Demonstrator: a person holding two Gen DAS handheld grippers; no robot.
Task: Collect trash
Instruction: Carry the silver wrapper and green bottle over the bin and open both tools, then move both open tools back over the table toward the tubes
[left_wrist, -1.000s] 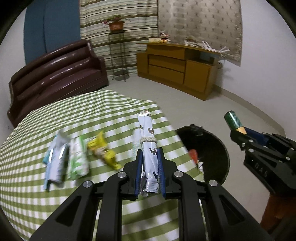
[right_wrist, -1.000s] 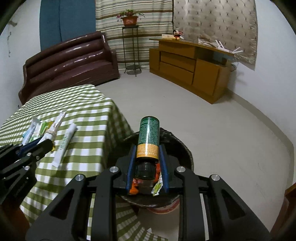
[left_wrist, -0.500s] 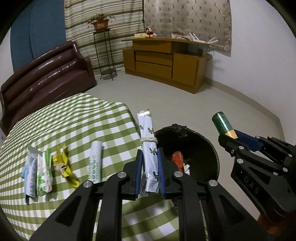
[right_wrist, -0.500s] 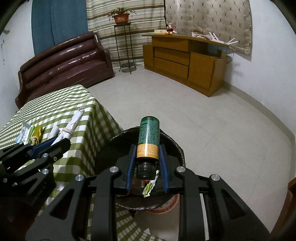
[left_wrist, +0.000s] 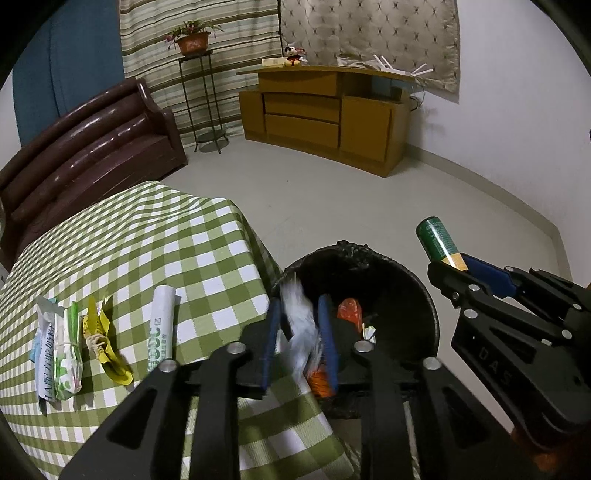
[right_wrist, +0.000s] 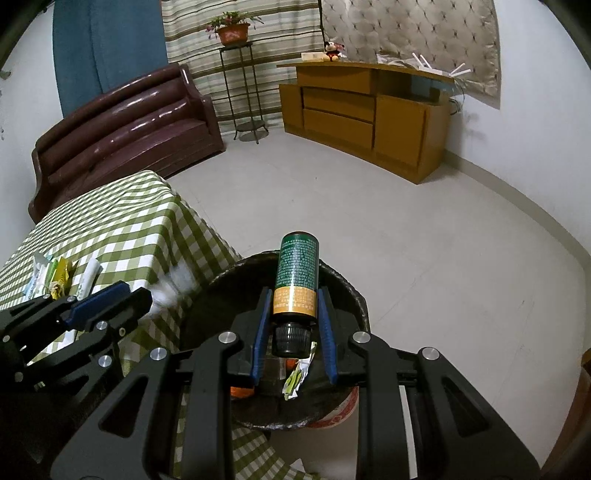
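My left gripper (left_wrist: 299, 301) hangs over the black trash bin (left_wrist: 428, 306), and its jaws are opening. A silver-white rolled wrapper (left_wrist: 301, 332) is blurred between the pads, loose and dropping toward the bin. The same wrapper (right_wrist: 173, 284) shows as a blur off my left gripper (right_wrist: 122, 295) in the right wrist view. My right gripper (right_wrist: 293, 295) is shut on a green bottle (right_wrist: 297, 269) with an orange band, held above the bin (right_wrist: 354, 295). An orange packet (left_wrist: 349, 312) lies inside the bin.
The green checked tablecloth (left_wrist: 147, 240) holds a white tube (left_wrist: 160, 332), a yellow wrapper (left_wrist: 105, 343) and green-white packets (left_wrist: 66, 354). A brown sofa (left_wrist: 92, 140), a plant stand (left_wrist: 199, 92) and a wooden cabinet (left_wrist: 325, 118) stand behind on the pale floor.
My left gripper moved right from above the table to above the bin, then its jaws parted and the wrapper came loose. The right gripper keeps its hold on the green bottle.
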